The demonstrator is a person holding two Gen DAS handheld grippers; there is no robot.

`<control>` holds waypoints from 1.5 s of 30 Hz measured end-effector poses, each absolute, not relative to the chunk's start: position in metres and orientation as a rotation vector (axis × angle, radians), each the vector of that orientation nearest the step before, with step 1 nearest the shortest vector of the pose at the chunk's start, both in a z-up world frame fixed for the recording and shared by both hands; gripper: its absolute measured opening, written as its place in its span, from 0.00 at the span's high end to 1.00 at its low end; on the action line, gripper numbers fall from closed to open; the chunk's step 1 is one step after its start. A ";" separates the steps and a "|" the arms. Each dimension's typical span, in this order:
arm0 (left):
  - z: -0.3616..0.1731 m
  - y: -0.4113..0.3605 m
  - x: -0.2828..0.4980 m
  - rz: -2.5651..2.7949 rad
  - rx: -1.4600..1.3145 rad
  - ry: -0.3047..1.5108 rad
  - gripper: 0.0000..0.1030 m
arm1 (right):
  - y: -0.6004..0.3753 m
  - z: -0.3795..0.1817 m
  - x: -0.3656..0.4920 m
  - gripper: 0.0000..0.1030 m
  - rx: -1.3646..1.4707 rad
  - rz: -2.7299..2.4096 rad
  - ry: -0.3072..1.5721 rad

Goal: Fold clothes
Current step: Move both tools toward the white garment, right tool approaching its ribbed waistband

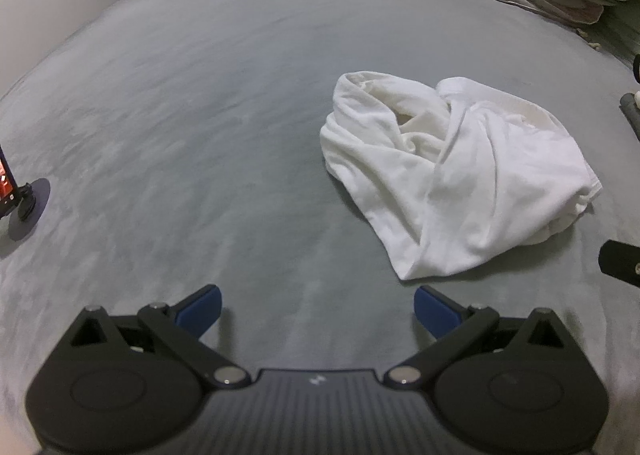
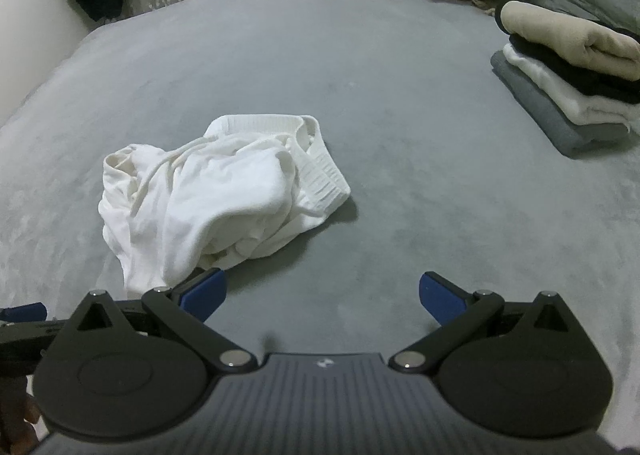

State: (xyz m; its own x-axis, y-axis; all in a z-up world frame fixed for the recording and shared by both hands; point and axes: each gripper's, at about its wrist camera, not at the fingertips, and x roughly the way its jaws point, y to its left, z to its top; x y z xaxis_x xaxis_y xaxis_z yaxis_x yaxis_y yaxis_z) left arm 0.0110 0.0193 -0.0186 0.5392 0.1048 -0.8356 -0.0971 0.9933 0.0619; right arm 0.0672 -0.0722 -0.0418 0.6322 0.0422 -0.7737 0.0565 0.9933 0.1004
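Crumpled white garment [image 1: 452, 175] heaped on a grey bed [image 1: 200, 115], ribbed waistband and drawstring uppermost. Left gripper [image 1: 317, 309] low over bare bedding, blue-tipped fingers [image 1: 202, 309] spread wide, garment ahead to its right. Right gripper [image 2: 322, 297] likewise agape and empty, its left finger just beside the garment's near edge. Folded clothes stack [image 2: 572, 83] well apart at right.

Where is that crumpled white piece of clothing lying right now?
The white garment lies in a heap on the grey bed cover, left of centre in the right wrist view. It is ahead of both open hand-held grippers, well left of the stack of folded clothes.
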 end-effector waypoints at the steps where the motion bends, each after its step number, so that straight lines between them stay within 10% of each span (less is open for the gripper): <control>1: -0.020 0.019 0.012 0.123 0.010 0.997 0.00 | -0.073 -0.043 0.067 0.00 0.118 -0.008 0.892; 45: -0.013 0.033 0.012 0.068 -0.076 0.895 0.00 | -0.095 -0.052 0.080 0.00 0.146 0.047 0.922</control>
